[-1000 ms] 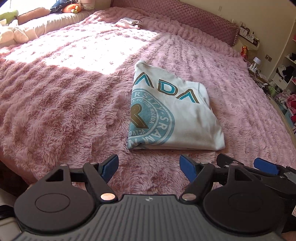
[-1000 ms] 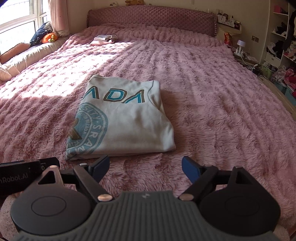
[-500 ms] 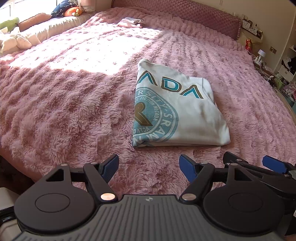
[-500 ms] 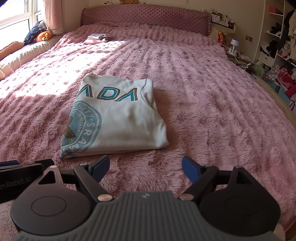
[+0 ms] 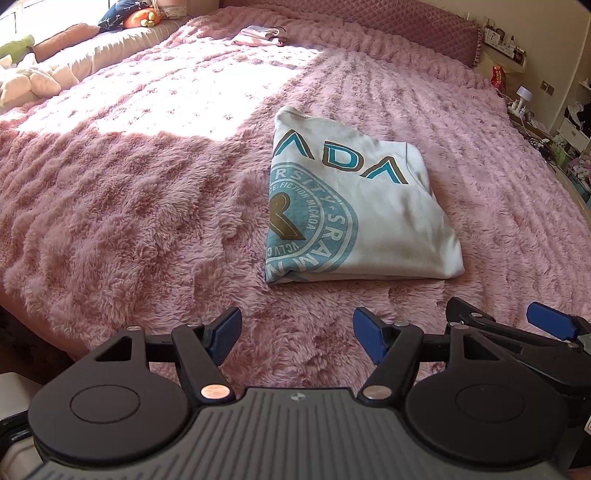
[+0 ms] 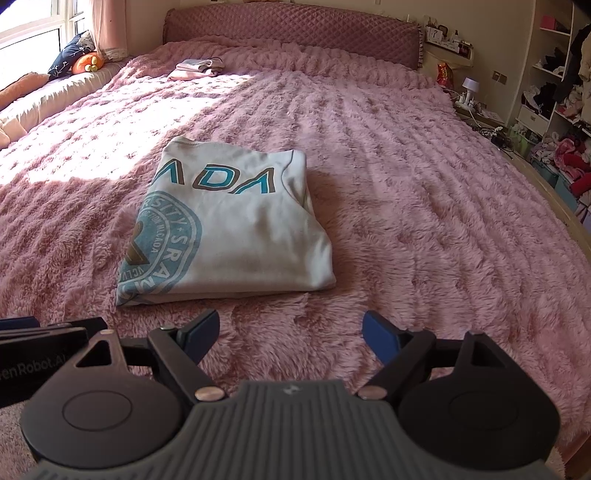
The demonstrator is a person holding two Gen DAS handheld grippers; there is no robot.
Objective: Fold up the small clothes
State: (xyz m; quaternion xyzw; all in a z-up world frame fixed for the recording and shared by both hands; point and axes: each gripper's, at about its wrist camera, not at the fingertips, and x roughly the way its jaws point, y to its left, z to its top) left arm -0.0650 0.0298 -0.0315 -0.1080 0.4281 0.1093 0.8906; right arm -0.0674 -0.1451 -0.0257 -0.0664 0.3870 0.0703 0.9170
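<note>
Sitting folded into a neat rectangle on the fuzzy pink bed cover (image 6: 424,192), the pale tee (image 6: 236,236) shows its teal and brown lettering plus a round teal badge (half of the print wraps under the left fold). Sunlight hits the cover just behind it. Both grippers hang side by side just short of its near edge, not touching it. The left gripper (image 5: 295,338) has its blue pads spread with nothing but fluff between them, though the jaws have just been closing a bit. The right gripper (image 6: 291,336) is spread wide too, also empty. Way back near the quilted headboard (image 6: 295,35) lies a small pile of clothes (image 6: 195,68).
</note>
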